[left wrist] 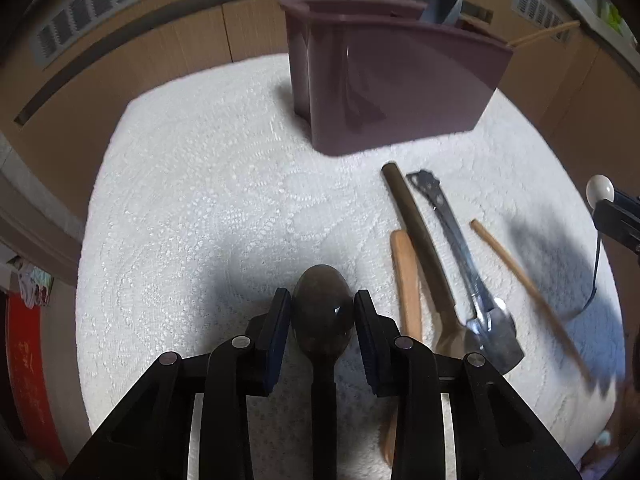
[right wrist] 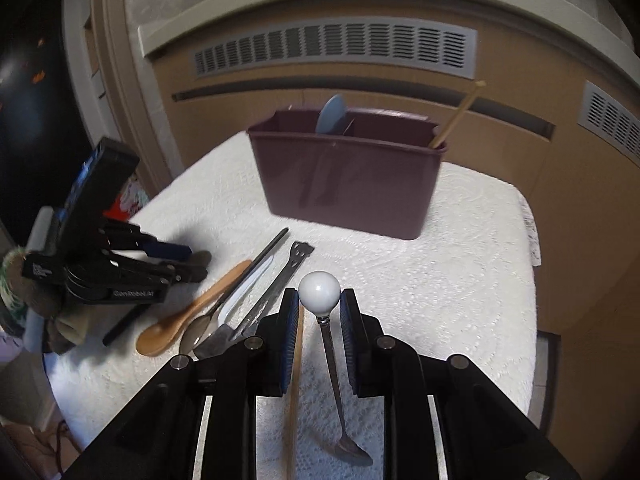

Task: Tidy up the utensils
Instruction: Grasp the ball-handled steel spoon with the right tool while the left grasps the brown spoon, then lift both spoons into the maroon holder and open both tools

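Observation:
A maroon utensil caddy (left wrist: 384, 80) (right wrist: 344, 184) stands at the far side of the white cloth table, holding a blue spoon (right wrist: 332, 114) and a chopstick (right wrist: 456, 116). My left gripper (left wrist: 322, 312) is shut on a dark wooden spoon (left wrist: 322, 312) by its bowl, above the cloth. My right gripper (right wrist: 319, 308) is shut on a metal spoon with a white ball end (right wrist: 319, 292), bowl hanging down toward me. Loose utensils lie between: a light wooden spoon (left wrist: 408, 280) (right wrist: 192, 312), a dark-handled spoon (left wrist: 416, 236), a metal spatula (left wrist: 472, 280) (right wrist: 280, 280) and a chopstick (left wrist: 528, 292) (right wrist: 294, 392).
The white lace cloth (left wrist: 208, 184) covers a small table with edges close on all sides. Wooden panelling with grey vents (right wrist: 332, 48) stands behind the caddy. The left gripper's body (right wrist: 100, 256) shows at the left of the right wrist view.

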The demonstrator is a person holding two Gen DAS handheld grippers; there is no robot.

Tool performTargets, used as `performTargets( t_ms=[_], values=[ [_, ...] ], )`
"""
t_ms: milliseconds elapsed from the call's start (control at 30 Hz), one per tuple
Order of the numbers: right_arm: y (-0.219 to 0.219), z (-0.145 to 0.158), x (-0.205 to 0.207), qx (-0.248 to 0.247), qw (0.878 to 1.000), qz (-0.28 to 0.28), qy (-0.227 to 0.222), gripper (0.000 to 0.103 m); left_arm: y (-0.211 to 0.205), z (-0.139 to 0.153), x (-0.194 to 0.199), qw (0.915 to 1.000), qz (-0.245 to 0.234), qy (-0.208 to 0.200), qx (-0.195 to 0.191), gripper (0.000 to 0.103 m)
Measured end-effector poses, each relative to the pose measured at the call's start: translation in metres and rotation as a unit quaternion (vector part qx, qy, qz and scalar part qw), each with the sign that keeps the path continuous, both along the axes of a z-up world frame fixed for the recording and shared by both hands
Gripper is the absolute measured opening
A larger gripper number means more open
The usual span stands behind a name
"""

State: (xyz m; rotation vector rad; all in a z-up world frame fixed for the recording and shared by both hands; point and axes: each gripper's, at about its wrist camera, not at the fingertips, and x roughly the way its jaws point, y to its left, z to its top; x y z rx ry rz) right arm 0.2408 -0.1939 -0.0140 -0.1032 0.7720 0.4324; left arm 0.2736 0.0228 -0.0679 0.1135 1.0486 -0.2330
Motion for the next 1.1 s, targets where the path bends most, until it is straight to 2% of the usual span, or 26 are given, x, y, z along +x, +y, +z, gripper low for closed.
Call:
performTargets(
  t_ms=[100,167,267,500,600,667,833,900,967,1100],
  values=[
    [-0.007,0.007,-0.011,0.01,1.0,-0.02,-0.017,0.019,0.002,0.02,-0.026,0.9979,0.011,-0.05,-0.039,0.033],
    [-0.011,0.013,-0.021,0.023,0.999,-0.023,-0.02,0.019,0.006,0.038,-0.049,0.9925,0.021,-0.092,-0.077,0.033],
    [-0.013,0.02,-0.033,0.03,0.999,-0.029,-0.03,0.019,0.007,0.065,-0.077,0.9824,0.027,-0.149,-0.109,0.033],
    [-0.013,0.039,-0.043,0.053,0.996,-0.034,-0.059,0.019,-0.002,0.115,-0.096,0.9673,0.011,-0.222,-0.123,0.034],
    [-0.012,0.057,-0.042,0.063,0.994,-0.035,-0.088,0.019,-0.006,0.148,-0.088,0.9565,0.002,-0.259,-0.134,0.034],
    [-0.011,0.079,-0.037,0.065,0.991,-0.034,-0.115,0.019,-0.008,0.176,-0.079,0.9449,-0.002,-0.294,-0.145,0.034],
    [-0.01,0.155,-0.014,0.065,0.978,-0.028,-0.199,0.019,-0.006,0.244,-0.048,0.9029,0.0,-0.39,-0.182,0.034],
    [-0.011,0.179,-0.003,0.069,0.974,-0.027,-0.216,0.019,-0.006,0.26,-0.029,0.8904,0.002,-0.412,-0.193,0.034],
    [-0.012,0.195,0.013,0.071,0.97,-0.034,-0.228,0.019,-0.008,0.268,-0.01,0.8849,0.006,-0.423,-0.195,0.034],
    [-0.01,0.197,0.052,0.066,0.972,-0.054,-0.219,0.019,-0.016,0.262,0.025,0.8871,0.018,-0.425,-0.18,0.034]
  ],
)
